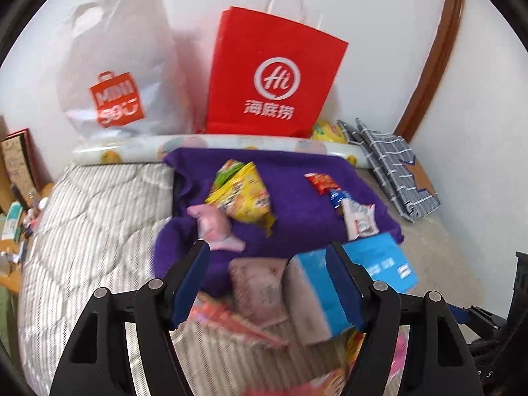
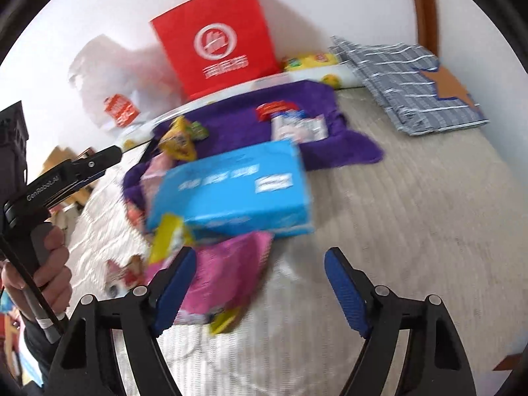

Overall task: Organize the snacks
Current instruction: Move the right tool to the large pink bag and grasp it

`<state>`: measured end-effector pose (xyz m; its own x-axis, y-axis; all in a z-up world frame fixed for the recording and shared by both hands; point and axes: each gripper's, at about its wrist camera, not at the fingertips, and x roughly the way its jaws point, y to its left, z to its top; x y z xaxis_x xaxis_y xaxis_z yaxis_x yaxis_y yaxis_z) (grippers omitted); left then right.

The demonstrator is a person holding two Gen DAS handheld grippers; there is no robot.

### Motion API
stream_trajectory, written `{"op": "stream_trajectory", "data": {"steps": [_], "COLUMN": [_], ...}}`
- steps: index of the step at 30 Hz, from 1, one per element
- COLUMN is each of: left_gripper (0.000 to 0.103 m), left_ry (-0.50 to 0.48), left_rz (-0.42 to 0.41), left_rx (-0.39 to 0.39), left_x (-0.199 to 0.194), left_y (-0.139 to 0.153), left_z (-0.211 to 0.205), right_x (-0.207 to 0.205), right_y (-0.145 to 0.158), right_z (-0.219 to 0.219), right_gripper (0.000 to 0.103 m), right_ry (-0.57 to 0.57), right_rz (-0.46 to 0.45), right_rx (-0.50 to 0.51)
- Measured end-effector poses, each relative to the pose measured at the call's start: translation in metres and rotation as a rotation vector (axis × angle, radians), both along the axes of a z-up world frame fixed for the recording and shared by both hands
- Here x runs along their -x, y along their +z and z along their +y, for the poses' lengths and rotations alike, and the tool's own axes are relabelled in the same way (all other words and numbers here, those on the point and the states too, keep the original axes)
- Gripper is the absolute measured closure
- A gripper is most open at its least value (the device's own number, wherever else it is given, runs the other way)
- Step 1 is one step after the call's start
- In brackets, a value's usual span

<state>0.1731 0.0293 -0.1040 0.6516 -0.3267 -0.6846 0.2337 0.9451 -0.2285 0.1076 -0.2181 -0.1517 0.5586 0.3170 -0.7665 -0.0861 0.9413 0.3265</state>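
sorting looks only partly done, judging by how the snacks lie on the bed (image 1: 92,204). going from the left of the left wrist view: a white shopping bag (image 1: 115,66) and a red paper bag (image 1: 274,76) stand against the wall, and i cannot tell whether anything is in them. in front of them a purple cloth (image 1: 297,217) carries a few packets: a pink packet (image 1: 214,224) near its left edge, a yellow snack bag (image 1: 244,194) just beside it, then a small red packet (image 1: 321,183) and a white-and-blue packet (image 1: 358,217) toward the right. these look gathered, though loosely.

nearer the cameras more is left over. a pale pink pack (image 1: 260,290), a blue box (image 2: 234,188) and blurred orange and yellow wrappers lie on the quilt at the cloth's near edge, not sorted as far as i can judge. a magenta pouch (image 2: 227,274) lies half under the blue box in the right wrist view.

the left gripper (image 1: 269,283) stands released, its jaws apart over the pale pink pack and the box, pressing on neither that i can see. the right gripper (image 2: 260,290) is also released, jaws wide with the magenta pouch by the left pad but not pinched. a striped fabric bag (image 2: 412,89) lies well apart on the far right.
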Motion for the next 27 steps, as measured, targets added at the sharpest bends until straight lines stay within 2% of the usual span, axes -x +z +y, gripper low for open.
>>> {"op": "stream_trajectory", "data": {"steps": [4, 8, 13, 15, 19, 22, 23, 25, 27], "left_gripper": [0.031, 0.031, 0.031, 0.031, 0.031, 0.031, 0.031, 0.031, 0.031], "left_ry": [0.014, 0.032, 0.052, 0.057, 0.058, 0.055, 0.053, 0.051, 0.047], "left_rz": [0.011, 0.010, 0.028, 0.036, 0.051, 0.061, 0.063, 0.067, 0.069], "left_rx": [-0.013, -0.025, -0.011, -0.001, 0.020, 0.030, 0.030, 0.017, -0.003], "left_x": [0.014, 0.023, 0.023, 0.023, 0.024, 0.025, 0.026, 0.028, 0.031], "left_y": [-0.001, -0.001, -0.004, -0.006, -0.008, -0.010, -0.011, -0.012, -0.012], "left_z": [0.018, 0.031, 0.043, 0.045, 0.046, 0.046, 0.045, 0.044, 0.042], "right_x": [-0.003, -0.007, -0.011, -0.015, -0.019, -0.021, -0.022, -0.020, -0.017], "right_y": [-0.013, -0.025, -0.029, -0.034, -0.035, -0.039, -0.041, -0.040, -0.037], "right_z": [0.017, 0.032, 0.045, 0.049, 0.058, 0.070, 0.072, 0.072, 0.066], "right_gripper": [0.024, 0.024, 0.021, 0.017, 0.017, 0.017, 0.017, 0.031, 0.034], "right_ry": [0.029, 0.041, 0.062, 0.089, 0.156, 0.204, 0.211, 0.197, 0.193], "right_rz": [0.031, 0.069, 0.050, 0.066, 0.092, 0.091, 0.088, 0.056, 0.038], "right_rx": [-0.036, -0.025, -0.018, -0.036, -0.077, -0.037, -0.022, 0.020, 0.014]}}
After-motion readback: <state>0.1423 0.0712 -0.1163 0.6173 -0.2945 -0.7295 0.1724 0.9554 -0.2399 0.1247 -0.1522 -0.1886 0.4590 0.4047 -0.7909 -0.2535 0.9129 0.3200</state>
